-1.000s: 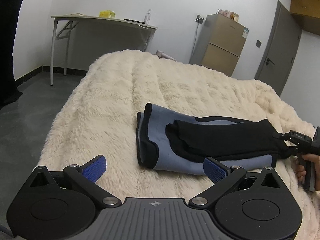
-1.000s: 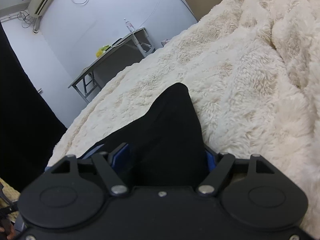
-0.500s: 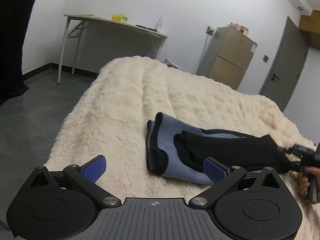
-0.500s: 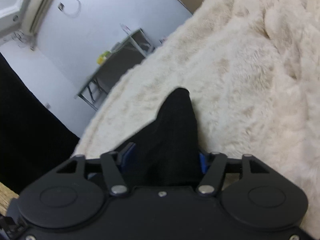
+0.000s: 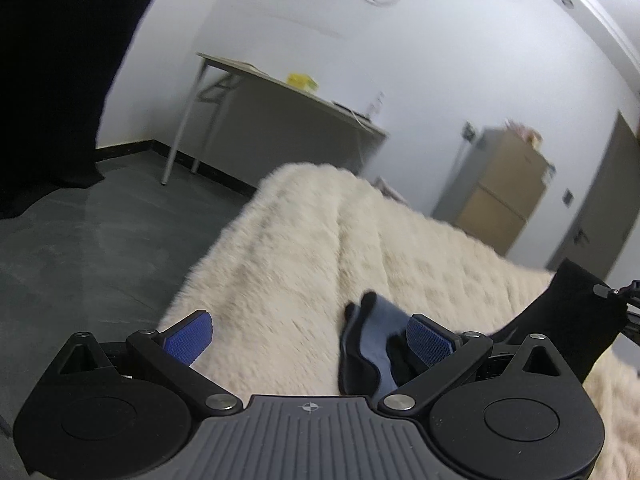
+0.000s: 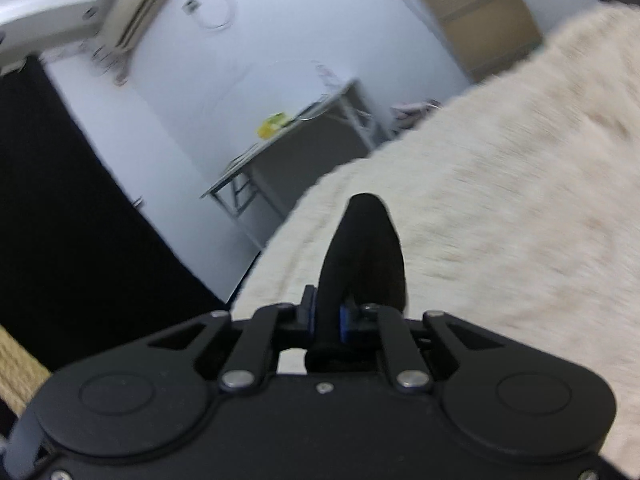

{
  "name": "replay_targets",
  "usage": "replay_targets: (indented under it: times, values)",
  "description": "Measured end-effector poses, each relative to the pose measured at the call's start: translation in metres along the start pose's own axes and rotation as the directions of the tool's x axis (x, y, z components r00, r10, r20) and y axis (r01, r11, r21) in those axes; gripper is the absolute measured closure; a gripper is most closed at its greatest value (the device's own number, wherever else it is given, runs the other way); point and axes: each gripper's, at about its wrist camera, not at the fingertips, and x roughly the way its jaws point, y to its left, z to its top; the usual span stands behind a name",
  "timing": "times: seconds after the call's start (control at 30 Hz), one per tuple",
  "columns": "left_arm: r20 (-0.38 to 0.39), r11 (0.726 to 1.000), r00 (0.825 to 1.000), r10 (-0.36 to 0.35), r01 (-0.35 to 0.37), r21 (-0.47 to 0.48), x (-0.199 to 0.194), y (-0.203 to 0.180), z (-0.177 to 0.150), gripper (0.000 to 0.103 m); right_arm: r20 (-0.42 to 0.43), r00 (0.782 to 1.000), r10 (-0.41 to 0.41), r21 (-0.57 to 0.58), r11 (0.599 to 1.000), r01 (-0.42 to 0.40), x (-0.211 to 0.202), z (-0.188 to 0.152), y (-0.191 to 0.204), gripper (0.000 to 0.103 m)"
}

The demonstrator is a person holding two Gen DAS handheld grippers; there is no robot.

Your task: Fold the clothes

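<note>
The garment (image 5: 370, 344), black with a blue-grey panel, lies on the fluffy cream blanket (image 5: 304, 248) that covers the bed, and one black end of it (image 5: 572, 320) is lifted off the blanket at the right of the left wrist view. That raised end is pinched in the right gripper (image 6: 325, 316), whose two blue-padded fingers are drawn in tight on the cloth; from the right wrist view a black fold (image 6: 366, 252) stands up out of the clamp, narrowing to a rounded tip above the blanket (image 6: 500, 220). The left gripper (image 5: 308, 334) hangs over the near edge of the bed with its jaws spread wide and nothing between them; its left blue pad (image 5: 188, 336) is over bare blanket, its right blue pad (image 5: 430, 340) sits in front of the blue-grey part of the garment, and I cannot tell whether it touches. Beyond the bed a grey table (image 5: 288, 92) stands against the white wall with a yellow box (image 5: 302, 80) on it, and a tan cabinet (image 5: 504, 192) stands near a grey door (image 5: 604, 200). The floor (image 5: 100, 248) is dark grey, and an air conditioner (image 6: 152, 4) is mounted high on the wall.
</note>
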Motion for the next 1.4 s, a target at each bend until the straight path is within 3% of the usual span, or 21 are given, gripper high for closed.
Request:
replay_targets:
  times: [0.1,0.17,0.27,0.3,0.53,0.6,0.63,0.67,0.73,0.8,0.87,0.97,1.0,1.03,1.13,1.3,1.4]
  values:
    - [0.027,0.999,1.000,0.012,-0.011,-0.046,-0.007,0.009,0.003,0.001,-0.046,0.999,-0.027,-0.104,0.994,0.022,0.025,-0.010,0.055,0.094]
    - [0.045,0.997,0.999,0.019,-0.016,-0.071,-0.011,0.013,0.005,0.001,-0.081,0.995,-0.065,-0.216,0.975,0.046,0.054,-0.036,0.096,0.094]
    - [0.063,0.996,0.998,0.024,-0.019,-0.090,-0.016,0.017,0.007,0.000,-0.116,0.989,-0.091,-0.267,0.962,0.057,0.081,-0.065,0.117,0.094]
    - [0.068,0.995,0.997,0.026,-0.020,-0.093,-0.018,0.017,0.008,0.000,-0.134,0.985,-0.109,-0.304,0.951,0.064,0.098,-0.090,0.130,0.094]
    - [0.071,0.994,0.997,0.025,-0.018,-0.104,-0.024,0.019,0.009,0.000,-0.145,0.977,-0.154,-0.440,0.895,0.075,0.137,-0.174,0.176,0.093]
    - [0.069,0.995,0.997,0.024,-0.017,-0.102,-0.025,0.019,0.008,0.000,-0.163,0.973,-0.167,-0.477,0.876,0.070,0.149,-0.199,0.184,0.084]
    - [0.069,0.995,0.997,0.023,-0.016,-0.102,-0.025,0.019,0.008,0.000,-0.171,0.972,-0.162,-0.482,0.874,0.060,0.152,-0.205,0.186,0.073]
    - [0.068,0.995,0.997,0.023,-0.016,-0.102,-0.025,0.019,0.008,0.000,-0.211,0.967,-0.142,-0.484,0.875,0.023,0.158,-0.215,0.188,0.052]
    - [0.066,0.995,0.998,0.022,-0.015,-0.103,-0.026,0.020,0.008,0.000,-0.244,0.963,-0.111,-0.484,0.875,-0.022,0.163,-0.224,0.198,0.038]
    - [0.064,0.995,0.998,0.022,-0.015,-0.104,-0.026,0.020,0.008,0.000,-0.241,0.967,-0.076,-0.481,0.875,-0.051,0.154,-0.221,0.203,0.038]
    - [0.063,0.994,0.998,0.021,-0.015,-0.105,-0.025,0.020,0.008,0.000,-0.234,0.972,0.036,-0.434,0.890,-0.137,0.134,-0.206,0.202,0.037]
    - [0.055,0.995,0.998,0.019,-0.013,-0.102,-0.021,0.019,0.009,0.000,-0.145,0.978,0.151,-0.396,0.897,-0.198,0.096,-0.163,0.186,0.037]
    - [0.052,0.995,0.998,0.018,-0.012,-0.099,-0.020,0.018,0.008,0.000,-0.109,0.980,0.167,-0.389,0.900,-0.196,0.086,-0.149,0.178,0.037]
    - [0.049,0.995,0.999,0.016,-0.011,-0.096,-0.019,0.018,0.008,0.000,-0.071,0.989,0.130,-0.407,0.901,-0.148,0.078,-0.130,0.166,0.041]
    - [0.046,0.996,0.999,0.013,-0.009,-0.088,-0.016,0.017,0.007,0.000,-0.053,0.998,-0.022,-0.504,0.864,-0.008,0.076,-0.108,0.135,0.102]
    - [0.046,0.996,0.999,0.016,-0.012,-0.087,-0.016,0.017,0.007,0.000,-0.138,0.984,-0.116,-0.555,0.832,0.020,0.074,-0.137,0.098,0.103]
    - [0.040,0.996,0.999,0.021,-0.017,-0.087,-0.014,0.016,0.007,0.000,-0.289,0.950,-0.117,-0.605,0.792,-0.086,0.081,-0.196,0.099,0.102]
